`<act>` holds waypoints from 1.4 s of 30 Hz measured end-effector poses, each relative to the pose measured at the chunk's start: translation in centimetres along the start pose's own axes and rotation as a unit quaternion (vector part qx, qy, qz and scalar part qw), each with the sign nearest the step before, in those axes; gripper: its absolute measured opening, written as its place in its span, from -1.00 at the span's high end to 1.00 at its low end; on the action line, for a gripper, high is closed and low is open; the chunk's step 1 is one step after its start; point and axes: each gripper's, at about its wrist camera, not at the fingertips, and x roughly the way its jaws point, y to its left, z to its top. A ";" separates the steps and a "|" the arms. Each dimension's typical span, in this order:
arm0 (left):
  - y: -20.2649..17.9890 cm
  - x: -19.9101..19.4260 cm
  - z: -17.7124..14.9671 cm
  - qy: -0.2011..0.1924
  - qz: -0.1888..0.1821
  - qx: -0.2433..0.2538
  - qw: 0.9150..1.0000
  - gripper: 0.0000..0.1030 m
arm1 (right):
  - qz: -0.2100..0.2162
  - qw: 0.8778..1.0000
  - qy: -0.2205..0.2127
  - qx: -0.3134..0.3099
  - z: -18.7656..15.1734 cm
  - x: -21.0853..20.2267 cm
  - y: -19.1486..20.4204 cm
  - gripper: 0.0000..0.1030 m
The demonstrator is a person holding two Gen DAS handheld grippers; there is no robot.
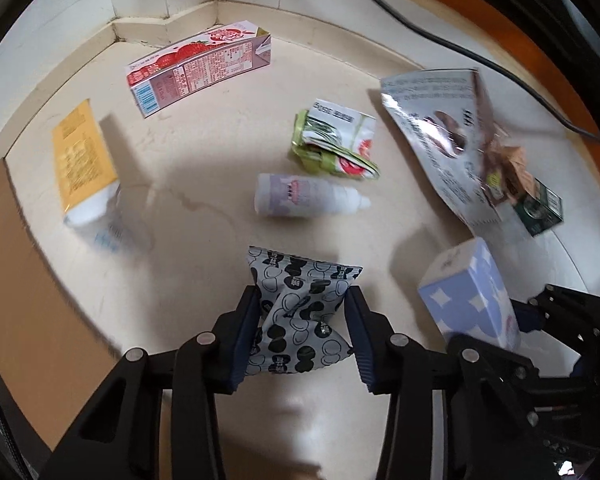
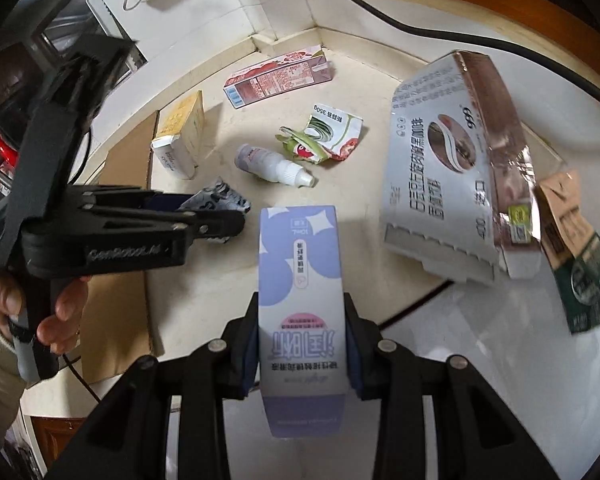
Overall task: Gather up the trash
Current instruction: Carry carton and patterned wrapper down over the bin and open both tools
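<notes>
A: While the left gripper (image 1: 302, 322) is pointed steeply down at the counter (image 1: 204, 160), what is seen between its fingers?

B: A grey wrapper (image 1: 300, 312) printed with black shapes is pinched there, creased at its waist by both pads.

A: And the right gripper (image 2: 302, 344)?

B: A lilac-and-white carton (image 2: 300, 280) is clamped lengthwise between its pads, apparently raised off the surface, though that is hard to judge.

A: What is left lying ahead of the left gripper?

B: Just beyond the wrapper a small dropper bottle (image 1: 308, 196) is laid on its side; a crumpled green packet (image 1: 336, 144) lies behind it and a strawberry carton (image 1: 198, 68) farther still.
</notes>
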 end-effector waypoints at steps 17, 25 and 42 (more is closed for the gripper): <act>-2.8 -16.8 -11.8 -0.079 -0.058 0.047 0.994 0.21 | -0.025 0.997 -0.066 0.031 -7.1 -10.2 9.4 0.32; -3.1 -22.8 -19.5 -0.099 -0.088 0.072 0.988 0.21 | -0.034 0.994 -0.093 0.053 -13.8 -15.1 15.1 0.32; -3.1 -19.6 -35.9 -0.106 -0.045 0.106 0.988 0.20 | -0.064 0.987 -0.050 0.138 -28.7 -11.7 18.8 0.32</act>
